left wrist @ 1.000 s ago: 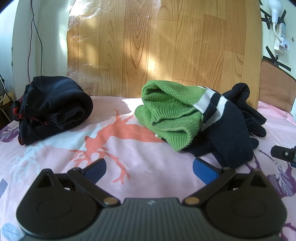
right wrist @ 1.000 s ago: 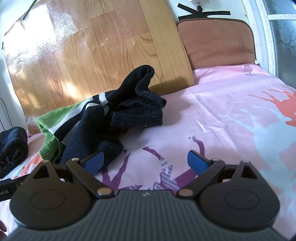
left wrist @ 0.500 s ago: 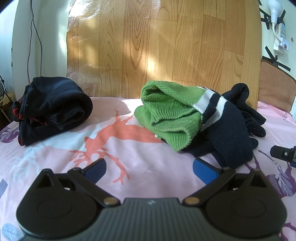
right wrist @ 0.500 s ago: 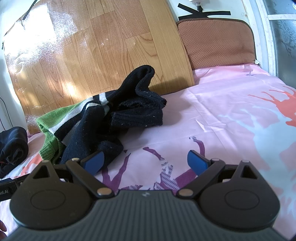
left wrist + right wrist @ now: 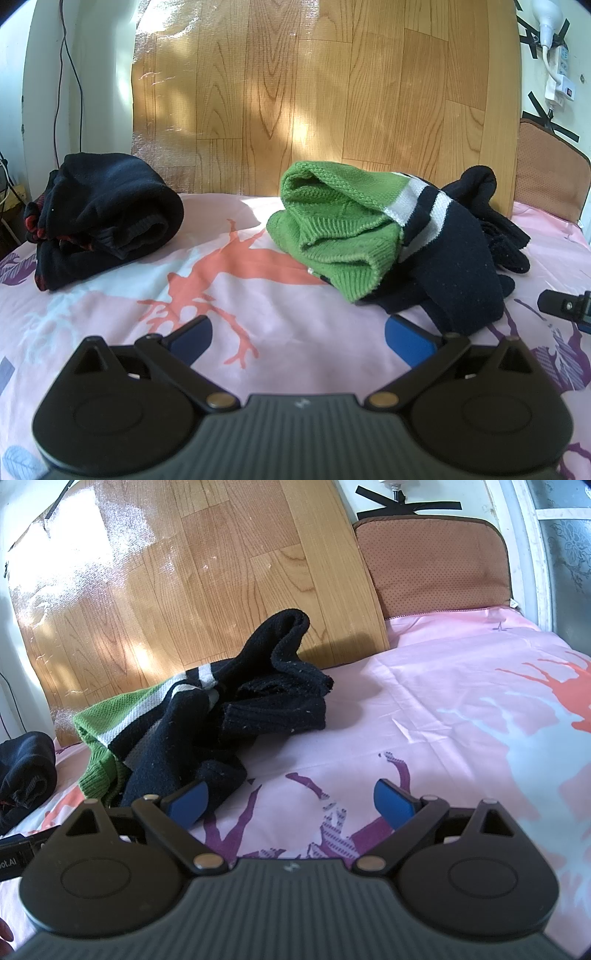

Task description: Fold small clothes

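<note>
Surface: one bed covered by a pink printed sheet (image 5: 280,325) (image 5: 443,709) with coral, purple and pale blue branch motifs. No container was in view; all garments lay loose on the sheet.

Garments, two heaps:
1. One crumpled green and navy knitted sweater with white stripes (image 5: 354,236) (image 5: 177,723), far centre of the bed, unfolded, its dark sleeves trailing right and towards the near side, against the panel behind.
2. One rolled dark navy garment with red trim (image 5: 99,218) (image 5: 22,775), far left, well apart from the sweater.

Tools, two:
1. Left hand-held gripper (image 5: 297,338), blue-padded fingers spread apart, holding nothing, low over the sheet near the sweater's dark sleeve; the right pad (image 5: 408,338) sat just beside that sleeve.
2. Right hand-held gripper (image 5: 291,803), fingers likewise spread and empty; whether its left pad (image 5: 186,801) touched the sleeve end could not be told.

Background: one wood-grain laminate panel (image 5: 317,96) (image 5: 192,590) standing at the far edge; one brown perforated cushion (image 5: 432,561) (image 5: 546,173) to its right.

View differences: the left wrist view alone showed a white power strip taped to the wall (image 5: 557,70), a hanging black cable (image 5: 70,74) and the tip of the other tool at the right edge. The right wrist view alone showed the whole cushion and the sheet's right half.
</note>
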A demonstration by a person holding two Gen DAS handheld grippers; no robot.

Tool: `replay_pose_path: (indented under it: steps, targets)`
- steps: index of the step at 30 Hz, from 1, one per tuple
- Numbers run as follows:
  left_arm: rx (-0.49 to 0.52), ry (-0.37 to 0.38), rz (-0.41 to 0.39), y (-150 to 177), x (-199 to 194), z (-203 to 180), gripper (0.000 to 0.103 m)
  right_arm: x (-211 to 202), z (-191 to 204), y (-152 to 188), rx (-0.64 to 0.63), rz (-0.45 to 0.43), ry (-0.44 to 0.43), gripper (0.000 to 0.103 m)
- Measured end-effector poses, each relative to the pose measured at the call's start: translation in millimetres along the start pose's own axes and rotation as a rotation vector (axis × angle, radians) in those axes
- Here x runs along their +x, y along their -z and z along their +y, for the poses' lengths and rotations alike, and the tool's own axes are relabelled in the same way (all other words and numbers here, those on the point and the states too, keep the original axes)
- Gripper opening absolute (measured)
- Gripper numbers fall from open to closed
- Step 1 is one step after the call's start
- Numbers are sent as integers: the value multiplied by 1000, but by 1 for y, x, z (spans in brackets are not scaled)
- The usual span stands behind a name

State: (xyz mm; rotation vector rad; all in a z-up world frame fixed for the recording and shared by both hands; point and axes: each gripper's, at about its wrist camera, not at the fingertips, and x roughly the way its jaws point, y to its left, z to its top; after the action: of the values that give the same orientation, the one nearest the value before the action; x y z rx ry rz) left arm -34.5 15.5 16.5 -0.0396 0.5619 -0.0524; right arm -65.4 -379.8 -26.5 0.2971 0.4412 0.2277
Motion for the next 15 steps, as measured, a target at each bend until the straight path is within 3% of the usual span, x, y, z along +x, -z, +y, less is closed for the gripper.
replay_pose_path:
  steps: [15]
  targets:
    - [0, 0, -7, -1, 0, -3, 103, 0, 0, 0, 0, -1, 0, 98]
